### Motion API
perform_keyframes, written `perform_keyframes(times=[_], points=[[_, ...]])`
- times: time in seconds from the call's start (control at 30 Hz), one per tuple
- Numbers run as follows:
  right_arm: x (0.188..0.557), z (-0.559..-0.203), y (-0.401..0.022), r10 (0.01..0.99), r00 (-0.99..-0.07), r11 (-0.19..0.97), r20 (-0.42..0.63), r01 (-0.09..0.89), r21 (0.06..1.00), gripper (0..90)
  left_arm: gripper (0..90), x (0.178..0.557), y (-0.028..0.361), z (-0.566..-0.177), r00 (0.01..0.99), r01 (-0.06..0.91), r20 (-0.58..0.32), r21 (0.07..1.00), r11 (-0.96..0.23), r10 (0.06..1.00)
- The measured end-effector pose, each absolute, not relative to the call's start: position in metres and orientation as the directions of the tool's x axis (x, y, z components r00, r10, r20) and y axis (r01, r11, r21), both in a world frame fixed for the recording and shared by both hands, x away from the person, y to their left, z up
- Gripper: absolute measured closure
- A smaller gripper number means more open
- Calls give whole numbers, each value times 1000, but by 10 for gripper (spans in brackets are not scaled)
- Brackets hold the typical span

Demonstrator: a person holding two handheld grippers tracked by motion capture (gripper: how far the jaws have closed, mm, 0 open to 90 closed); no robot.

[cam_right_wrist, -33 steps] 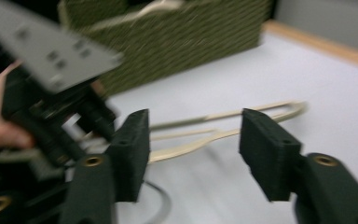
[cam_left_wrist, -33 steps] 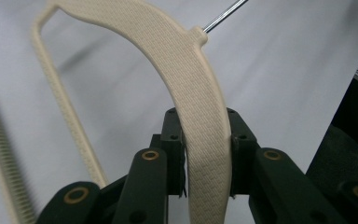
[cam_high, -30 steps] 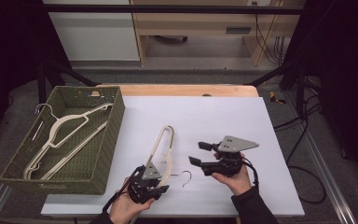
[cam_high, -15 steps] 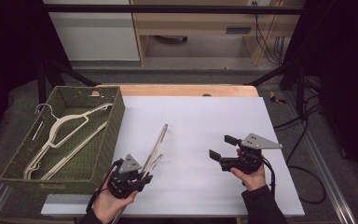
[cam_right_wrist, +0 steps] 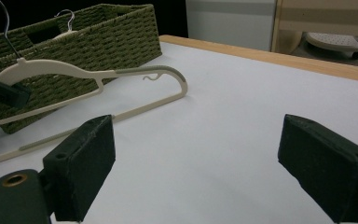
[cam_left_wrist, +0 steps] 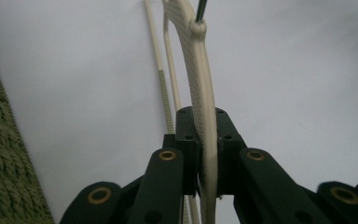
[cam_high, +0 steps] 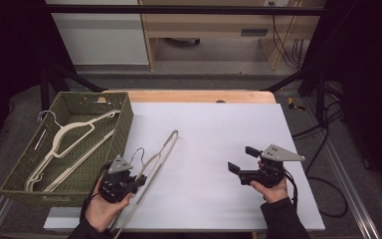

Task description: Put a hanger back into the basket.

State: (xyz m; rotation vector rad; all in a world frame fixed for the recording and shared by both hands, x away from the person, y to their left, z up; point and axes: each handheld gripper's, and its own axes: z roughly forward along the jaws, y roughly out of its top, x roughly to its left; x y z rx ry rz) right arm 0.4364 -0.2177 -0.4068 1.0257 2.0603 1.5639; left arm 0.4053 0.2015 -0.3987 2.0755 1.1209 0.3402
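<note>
Cream plastic hanger (cam_high: 155, 160) is clamped in the left claw (cam_left_wrist: 207, 154) by its upper arm, near the metal hook; its far end rests on the white counter (cam_high: 219, 129), just beside the woven green basket (cam_high: 122, 122). Two more hangers (cam_high: 69, 144) lie inside that basket. Right claw (cam_right_wrist: 196, 175) is held well apart from the hanger, over bare counter; its jaws have just been opening and now stand wide with nothing between them.

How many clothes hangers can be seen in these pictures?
3. One hanger is clamped in the left gripper over the table; two hangers lie in the woven basket. More could be hidden beneath them.
</note>
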Motion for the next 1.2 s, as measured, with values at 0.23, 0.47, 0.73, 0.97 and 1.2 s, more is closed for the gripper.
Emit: perform_keyframes(times=[0.23, 0.47, 0.73, 0.97, 1.2], points=[[436, -406, -219, 726, -674, 128, 139, 330, 935, 107, 852, 400, 202, -389, 625, 575, -110, 734, -361, 773], [434, -405, -221, 729, -670, 119, 140, 325, 938, 93, 853, 393, 206, -371, 678, 523, -129, 776, -352, 724], [433, -402, -224, 740, -661, 117, 123, 308, 944, 79, 853, 385, 213, -338, 715, 439, -89, 829, -347, 693], [433, -402, -226, 746, -655, 117, 119, 306, 945, 73, 853, 387, 223, -306, 740, 382, -41, 847, -369, 671], [432, -400, -227, 753, -647, 110, 117, 300, 948, 57, 853, 397, 239, -280, 764, 353, -20, 849, -393, 645]])
